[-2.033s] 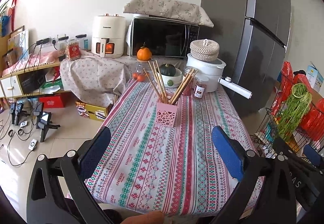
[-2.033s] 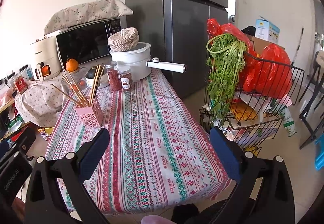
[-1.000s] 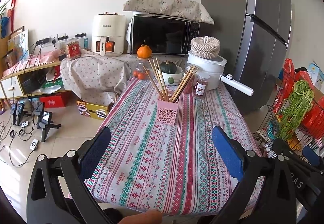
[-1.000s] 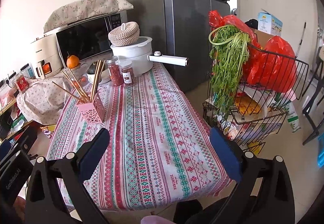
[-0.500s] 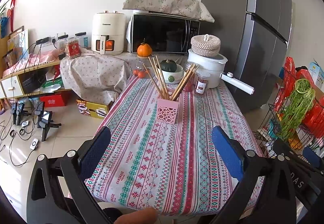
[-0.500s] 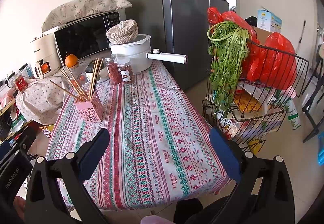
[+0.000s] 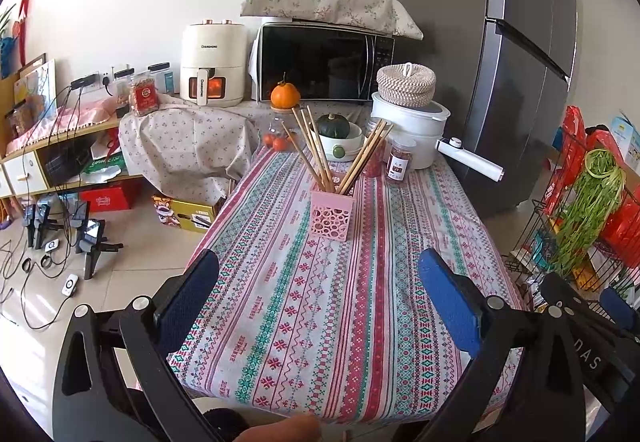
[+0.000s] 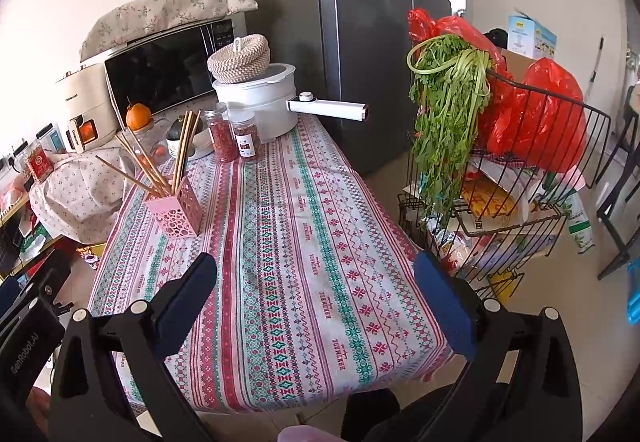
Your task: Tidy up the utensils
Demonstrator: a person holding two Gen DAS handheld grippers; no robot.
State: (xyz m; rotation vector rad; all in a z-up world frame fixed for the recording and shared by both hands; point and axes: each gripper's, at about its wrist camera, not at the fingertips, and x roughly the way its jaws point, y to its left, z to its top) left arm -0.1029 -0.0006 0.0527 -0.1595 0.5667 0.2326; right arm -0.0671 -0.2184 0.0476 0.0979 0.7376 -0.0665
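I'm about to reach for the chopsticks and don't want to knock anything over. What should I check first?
1. Left gripper open, nothing held: ok.
2. Right gripper open, nothing held: ok.
3. Pink holder upright on the tablecloth: ok.
4. Chopsticks inside the holder, leaning apart: ok.
5. Bare cloth between grippers and holder: ok.
6. Spice jars apart from the holder: ok.

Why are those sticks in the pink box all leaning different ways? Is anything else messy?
The chopsticks splay out in the pink holder, leaning left and right instead of standing together. Nothing on the tablecloth looks spilled or broken. Both grippers are open and empty.
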